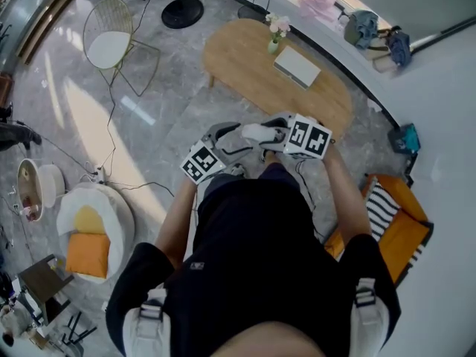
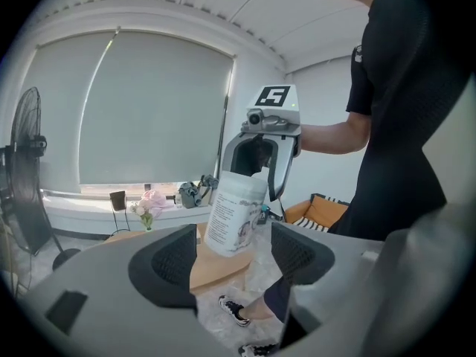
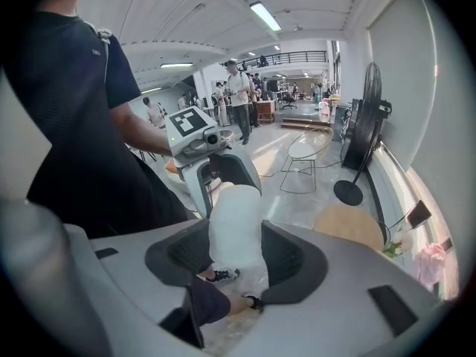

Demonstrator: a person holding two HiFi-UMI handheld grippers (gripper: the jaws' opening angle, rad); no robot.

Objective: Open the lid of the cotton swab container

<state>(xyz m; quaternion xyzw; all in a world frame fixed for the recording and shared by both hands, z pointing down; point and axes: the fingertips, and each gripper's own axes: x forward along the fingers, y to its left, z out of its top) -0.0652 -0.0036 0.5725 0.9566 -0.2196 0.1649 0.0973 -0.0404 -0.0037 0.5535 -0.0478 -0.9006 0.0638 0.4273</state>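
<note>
The cotton swab container (image 3: 236, 233) is a white cylinder with a printed label (image 2: 236, 213). My right gripper (image 3: 236, 238) is shut on it, both pads pressing its sides, and holds it tilted in the air in front of the person's body. My left gripper (image 2: 227, 255) faces it from the other side with its jaws wide open. The container's lower end shows in the gap beyond the left pads, touching neither. In the head view both grippers, left (image 1: 223, 143) and right (image 1: 286, 132), meet at waist height and hide the container. I cannot tell how the lid stands.
An oval wooden table (image 1: 245, 58) stands ahead with a small flower vase (image 1: 275, 39) and a white box (image 1: 297, 67). A wire chair (image 1: 111, 43) and a fan base (image 1: 182, 12) stand at the left, orange cushions (image 1: 394, 229) at the right. People stand far off (image 3: 239, 88).
</note>
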